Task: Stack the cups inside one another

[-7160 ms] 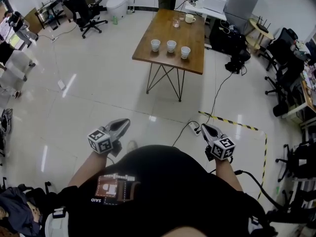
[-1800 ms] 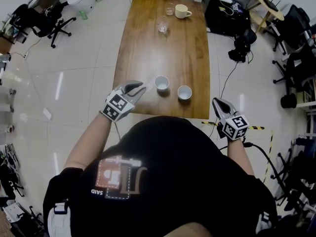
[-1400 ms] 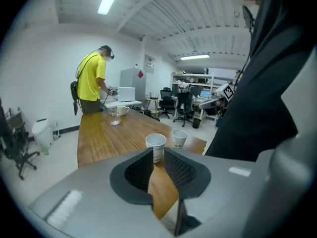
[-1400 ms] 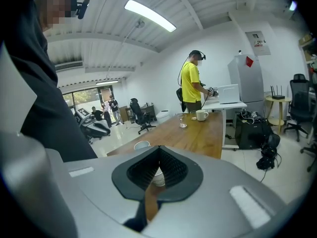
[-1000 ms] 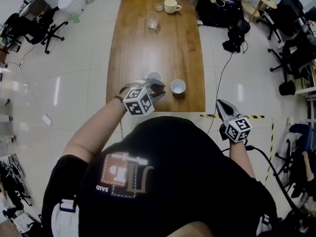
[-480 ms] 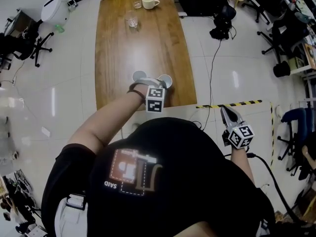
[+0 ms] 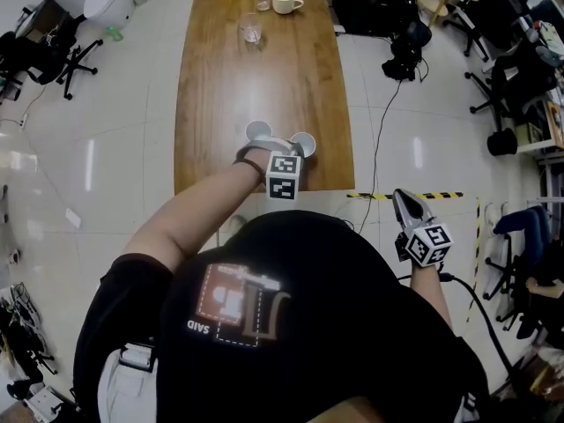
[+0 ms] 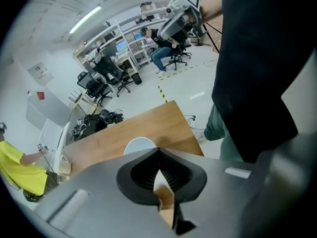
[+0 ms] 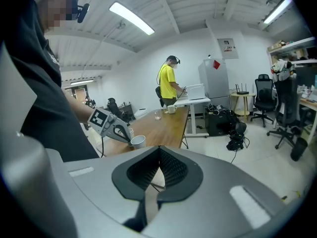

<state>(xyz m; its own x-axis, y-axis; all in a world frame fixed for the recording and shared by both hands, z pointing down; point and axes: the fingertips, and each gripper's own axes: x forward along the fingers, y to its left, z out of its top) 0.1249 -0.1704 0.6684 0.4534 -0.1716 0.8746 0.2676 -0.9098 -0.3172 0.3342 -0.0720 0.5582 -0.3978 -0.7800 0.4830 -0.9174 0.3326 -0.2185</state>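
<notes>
Over the wooden table's near edge our closed left gripper partly hides the left cup and right cup; our right gripper hangs closed.

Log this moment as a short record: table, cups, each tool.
surface: wooden table
cups in view: two, left white cup and right white cup, apart, near the front edge
left tool: jaws closed on the right white cup's wall
right tool: jaws together, empty, beyond the table's right side
far end: mug, glass
stacking: cannot tell; no third cup visible
</notes>
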